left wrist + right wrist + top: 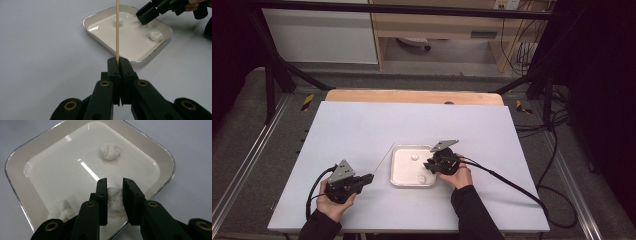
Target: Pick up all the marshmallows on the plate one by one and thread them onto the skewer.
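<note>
While the left gripper (117, 62) clamps the skewer (117, 30) pointing trayward | marshmallow (115, 199) sits between right gripper (115, 185) fingers (102, 195), closed on it | right nearer the tray (15, 162)

A white sheet (362, 130) covered the table, leaving a strip of bare wood (412, 96) along its far edge; a small dark mark (449, 103) sat on that strip, towards the far right corner. Beyond the far edge a black frame bar (412, 9) crossed the scene; behind it stood a white panel (322, 37) to the left and a pale wooden shelf unit (437, 25) to the right, with a castor (414, 44) beneath it. Loose black cables (524, 50) hung past the far right corner; yellow-and-black tape pieces (307, 101) lay off both far corners; a metal rail (242, 170) ran along the left edge over grey carpet (242, 110).
</note>
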Demonstrator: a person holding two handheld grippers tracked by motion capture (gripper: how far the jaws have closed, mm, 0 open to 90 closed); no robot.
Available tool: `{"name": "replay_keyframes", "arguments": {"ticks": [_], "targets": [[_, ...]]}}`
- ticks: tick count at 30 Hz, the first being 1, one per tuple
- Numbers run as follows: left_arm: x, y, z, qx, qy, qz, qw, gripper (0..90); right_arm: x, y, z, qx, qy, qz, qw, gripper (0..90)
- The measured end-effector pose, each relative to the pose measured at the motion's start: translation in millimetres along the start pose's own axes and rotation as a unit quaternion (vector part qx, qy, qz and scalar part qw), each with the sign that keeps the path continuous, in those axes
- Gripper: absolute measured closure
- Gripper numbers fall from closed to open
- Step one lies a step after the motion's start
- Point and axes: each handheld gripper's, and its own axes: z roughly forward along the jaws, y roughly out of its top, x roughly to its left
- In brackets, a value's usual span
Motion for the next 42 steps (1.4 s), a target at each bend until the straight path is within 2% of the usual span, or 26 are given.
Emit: {"name": "replay_keyframes", "arguments": {"ticks": [3,7,14,17,20,22,29,31,34,42], "targets": [[-2.0,0.1,1.0,-0.001,-0.003,0.001,1.0000,88.9,1.9,3.3,-9.7,-0.023,0.015,0.009,0.9996,75.9],[-5.2,0.7,2.2,-0.005,-0.005,0.003,1.0000,88.8,5.3,8.7,-27.2,-0.068,0.039,0.020,0.9967,76.0],[-10.0,1.6,4.6,-0.010,-0.009,0.008,0.9999,88.8,9.4,16.0,-54.7,-0.132,0.069,0.033,0.9883,76.4],[-12.3,2.1,5.9,-0.013,-0.011,0.011,0.9998,88.8,9.0,19.6,-63.4,-0.159,0.084,0.045,0.9827,76.6],[-15.0,2.5,7.3,-0.016,-0.013,0.015,0.9997,88.8,8.6,23.6,-71.2,-0.186,0.100,0.062,0.9755,77.0],[-16.7,2.9,7.9,-0.017,-0.016,0.018,0.9996,88.8,8.4,26.4,-75.0,-0.199,0.103,0.065,0.9723,77.2],[-22.0,4.1,9.8,-0.022,-0.022,0.026,0.9992,88.9,12.6,39.9,-77.4,-0.225,0.133,0.079,0.9619,77.5],[-23.8,4.1,10.3,-0.023,-0.023,0.028,0.9991,88.9,14.9,44.5,-75.8,-0.226,0.136,0.077,0.9614,77.6],[-25.7,4.3,10.6,-0.024,-0.026,0.031,0.9989,88.9,16.5,50.3,-73.5,-0.232,0.146,0.083,0.9581,77.8],[-27.6,4.4,10.9,-0.022,-0.029,0.039,0.9986,88.9,16.3,55.8,-66.9,-0.227,0.158,0.089,0.9569,78.0]]}}
